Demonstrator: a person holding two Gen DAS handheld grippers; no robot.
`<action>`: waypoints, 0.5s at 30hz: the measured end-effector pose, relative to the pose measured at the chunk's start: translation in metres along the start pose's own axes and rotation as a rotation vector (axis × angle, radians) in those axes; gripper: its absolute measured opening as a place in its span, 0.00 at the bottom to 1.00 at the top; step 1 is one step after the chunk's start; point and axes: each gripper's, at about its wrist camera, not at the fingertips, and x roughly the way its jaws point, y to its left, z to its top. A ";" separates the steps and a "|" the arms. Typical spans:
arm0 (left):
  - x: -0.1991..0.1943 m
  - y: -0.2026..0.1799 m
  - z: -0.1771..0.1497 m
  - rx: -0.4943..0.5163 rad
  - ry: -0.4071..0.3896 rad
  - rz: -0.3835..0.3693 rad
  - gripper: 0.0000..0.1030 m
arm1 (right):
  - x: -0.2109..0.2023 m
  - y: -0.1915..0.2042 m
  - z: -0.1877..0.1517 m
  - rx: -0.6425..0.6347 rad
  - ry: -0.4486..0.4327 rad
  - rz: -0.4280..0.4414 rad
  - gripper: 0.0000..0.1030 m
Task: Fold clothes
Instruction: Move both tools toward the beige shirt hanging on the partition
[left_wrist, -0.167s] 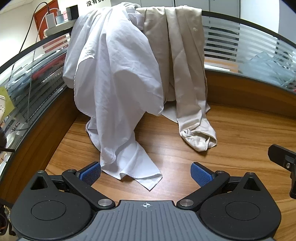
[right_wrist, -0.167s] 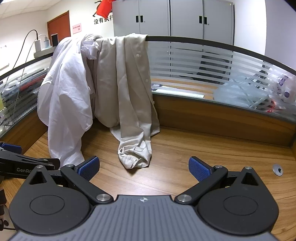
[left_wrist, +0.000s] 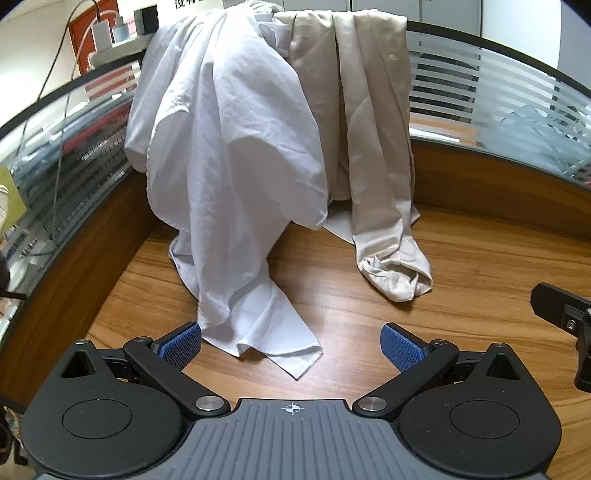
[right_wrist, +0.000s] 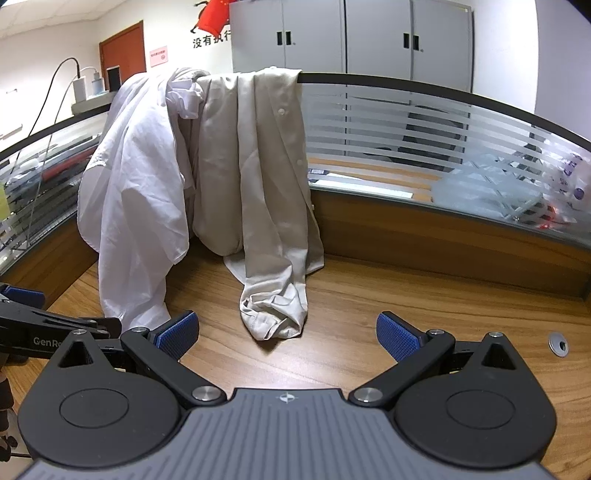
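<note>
White cotton fills the upper middle of the left wrist view: a white shirt hangs over the top edge of the glass partition and spills down onto the wooden desk, its loose hem lying in the lower centre of the frame. Beside it, to the right and touching it near the top, hangs a beige shirt, its bunched sleeve end resting on the desk. The left gripper has its blue pads spread wide with nothing between them but the tip of the white hem showing past them, untouched. Compared with a moment ago the shirts sit slightly lower and larger in the frame, so the gripper has nudged a little closer to the white hem; the cloth itself has not shifted. At the right edge a black part of the right gripper pokes in.

In the right wrist view the beige shirt takes the centre, the white shirt the left, both draped over the same partition. The right gripper is spread fully apart and empty, its pads framing the crumpled beige cuff on the desk. The left gripper's arm crosses the lower left. This view has barely changed.

Judging from this, folding has not begun: neither garment is off the partition, and the approach is only starting.
</note>
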 end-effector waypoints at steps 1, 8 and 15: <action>0.003 0.004 0.002 -0.012 0.018 -0.017 1.00 | 0.000 0.000 0.000 -0.008 0.004 -0.002 1.00; 0.006 0.003 0.001 -0.042 0.029 0.017 1.00 | 0.008 0.006 0.007 -0.052 0.034 0.008 1.00; 0.008 0.005 0.003 -0.044 0.041 0.012 1.00 | 0.012 0.004 0.007 -0.043 0.026 0.037 1.00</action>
